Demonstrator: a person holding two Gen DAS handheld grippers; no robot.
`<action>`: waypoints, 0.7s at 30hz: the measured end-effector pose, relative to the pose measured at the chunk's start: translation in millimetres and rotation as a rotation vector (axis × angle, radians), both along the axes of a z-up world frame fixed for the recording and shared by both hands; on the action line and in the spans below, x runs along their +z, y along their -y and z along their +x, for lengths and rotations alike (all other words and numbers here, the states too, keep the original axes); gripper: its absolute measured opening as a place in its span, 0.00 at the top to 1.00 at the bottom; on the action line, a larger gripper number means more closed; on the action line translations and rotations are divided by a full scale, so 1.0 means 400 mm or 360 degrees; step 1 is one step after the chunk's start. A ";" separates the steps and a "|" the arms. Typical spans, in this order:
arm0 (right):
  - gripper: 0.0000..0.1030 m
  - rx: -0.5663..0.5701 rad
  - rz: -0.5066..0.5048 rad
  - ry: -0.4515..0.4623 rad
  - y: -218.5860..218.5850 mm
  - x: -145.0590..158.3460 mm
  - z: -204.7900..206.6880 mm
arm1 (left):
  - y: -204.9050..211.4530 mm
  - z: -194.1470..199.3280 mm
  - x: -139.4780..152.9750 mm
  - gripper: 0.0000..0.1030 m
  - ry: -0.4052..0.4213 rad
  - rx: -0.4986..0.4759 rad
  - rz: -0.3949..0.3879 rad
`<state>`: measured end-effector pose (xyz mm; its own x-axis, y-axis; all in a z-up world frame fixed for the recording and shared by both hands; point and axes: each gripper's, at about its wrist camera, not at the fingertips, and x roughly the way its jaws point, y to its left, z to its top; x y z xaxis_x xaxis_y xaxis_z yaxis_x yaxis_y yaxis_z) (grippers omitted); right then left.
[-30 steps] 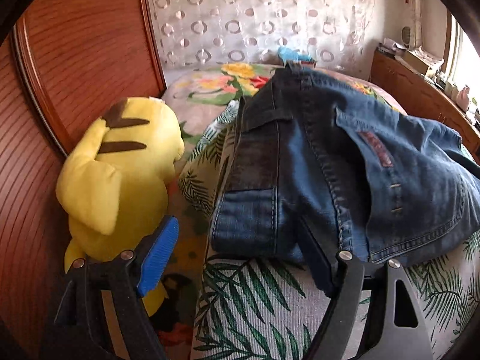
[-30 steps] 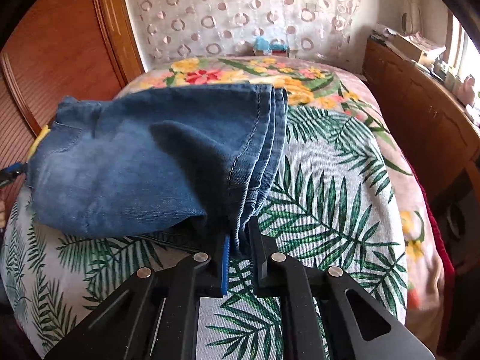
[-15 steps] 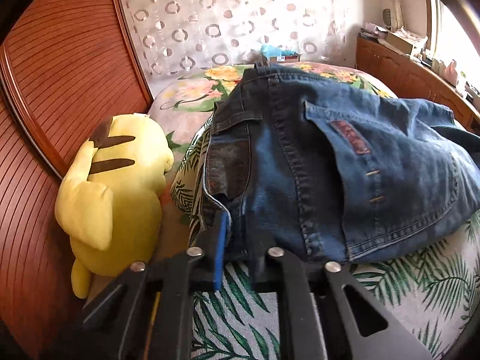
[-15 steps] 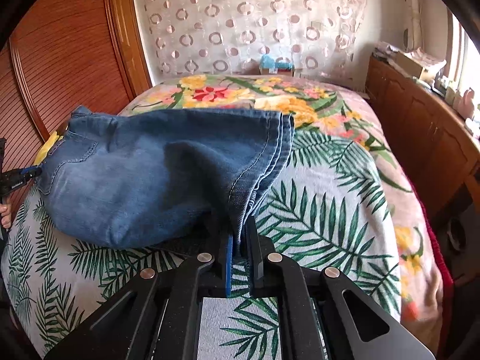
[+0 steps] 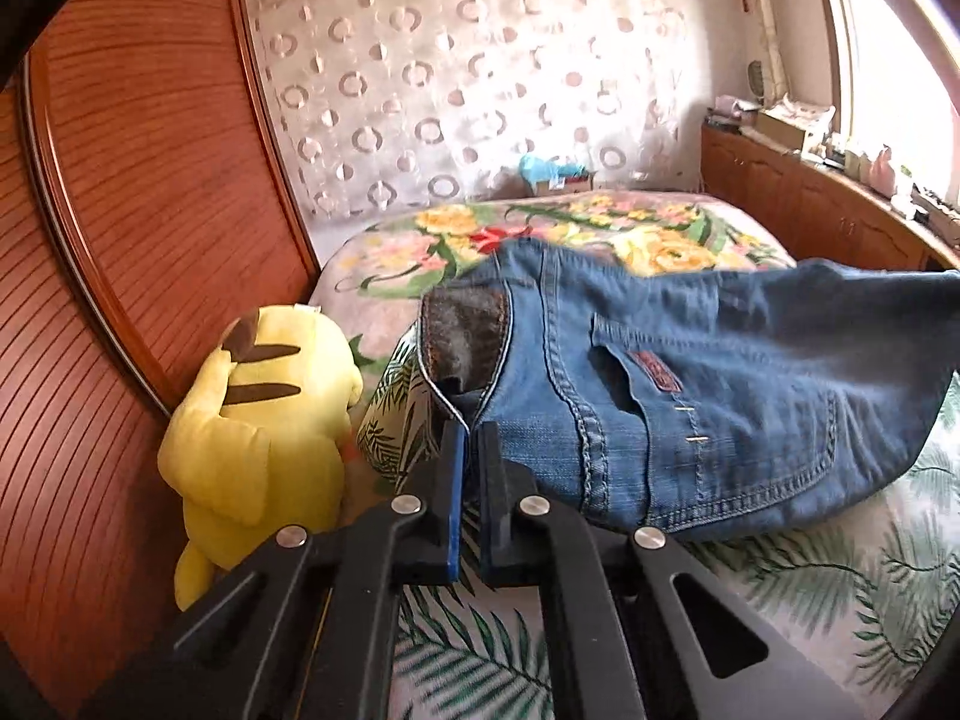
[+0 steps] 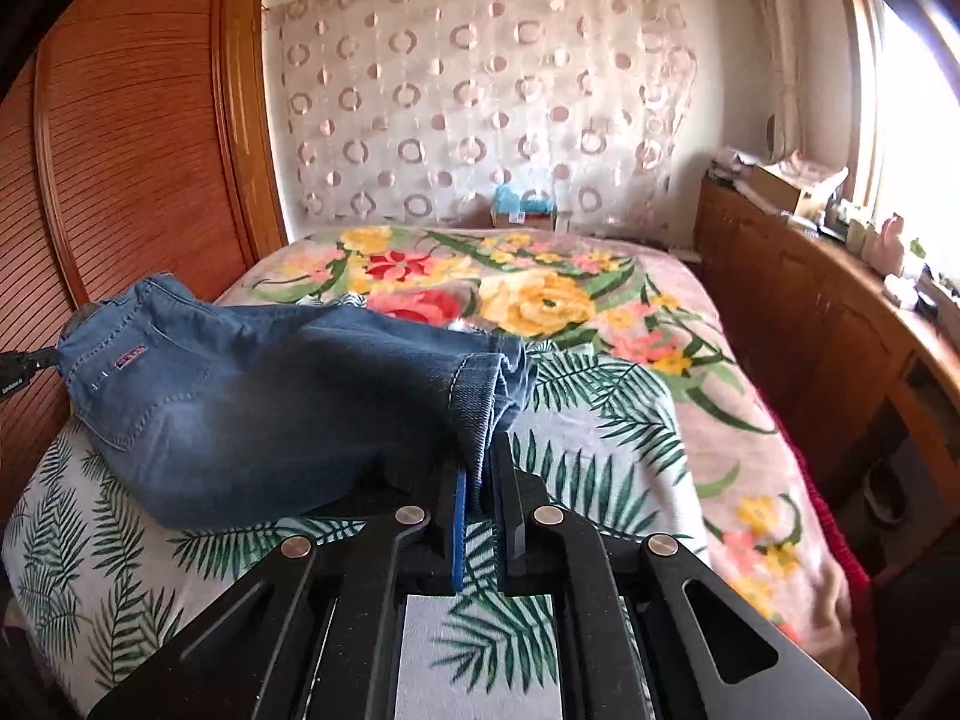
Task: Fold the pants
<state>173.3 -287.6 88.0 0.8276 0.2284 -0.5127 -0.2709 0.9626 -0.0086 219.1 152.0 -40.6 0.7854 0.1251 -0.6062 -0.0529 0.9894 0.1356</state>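
Plush beside jeans; bed beneath.

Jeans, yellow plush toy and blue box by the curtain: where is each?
jeans [image 5: 750, 396]: left wrist view, on the back pocket.
plush toy [image 5: 258, 450]: left wrist view, on its back.
blue box [image 6: 521, 207]: right wrist view, on its front.

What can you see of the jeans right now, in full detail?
The jeans are blue denim, folded over in layers, with a back pocket bearing a small red label and pale stitching. The left claw is shut on the waistband end, where the dark inner lining shows; the right claw is shut on the stacked hems. Between the two they sag, partly lifted, the lower bulge apparently resting on the palm-leaf bedspread.
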 end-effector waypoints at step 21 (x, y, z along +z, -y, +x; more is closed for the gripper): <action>0.94 -0.0027 -0.0108 -0.0050 0.023 -0.076 -0.128 | 0.024 -0.072 -0.052 0.76 -0.0041 -0.0086 -0.0220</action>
